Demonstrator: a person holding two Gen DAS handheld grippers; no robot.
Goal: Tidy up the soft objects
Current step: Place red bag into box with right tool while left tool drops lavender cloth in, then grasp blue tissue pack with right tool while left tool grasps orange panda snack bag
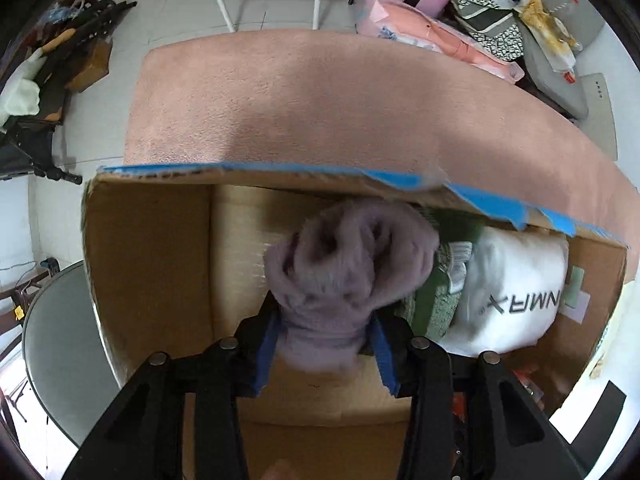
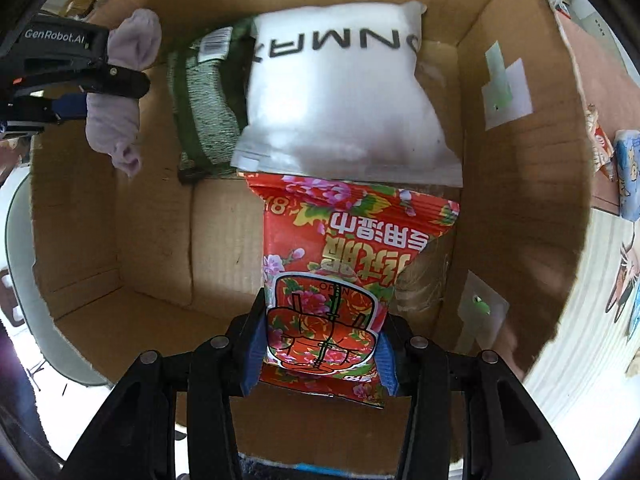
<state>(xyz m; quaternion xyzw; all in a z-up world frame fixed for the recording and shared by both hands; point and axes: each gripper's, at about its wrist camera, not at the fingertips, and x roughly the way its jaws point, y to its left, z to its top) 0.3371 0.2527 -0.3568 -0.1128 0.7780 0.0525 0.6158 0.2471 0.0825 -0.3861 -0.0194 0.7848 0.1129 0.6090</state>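
Note:
My left gripper (image 1: 326, 344) is shut on a rolled lilac fuzzy cloth (image 1: 344, 268) and holds it inside the open cardboard box (image 1: 152, 260). The right wrist view shows the same gripper (image 2: 100, 84) and lilac cloth (image 2: 120, 120) at the box's left wall. My right gripper (image 2: 320, 354) is shut on a red floral wet-wipes pack (image 2: 340, 272), held low in the box (image 2: 520, 200). A white plastic bag (image 2: 340, 92) and a green knitted item (image 2: 204, 112) lie at the box's far end; both show in the left wrist view, bag (image 1: 516, 292), green item (image 1: 436, 304).
The box sits by a pink rug (image 1: 340, 112). A round grey table (image 1: 56, 344) is at the left. Clutter and pink bags (image 1: 420, 12) lie beyond the rug. Printed packs (image 2: 628, 176) lie outside the box's right wall.

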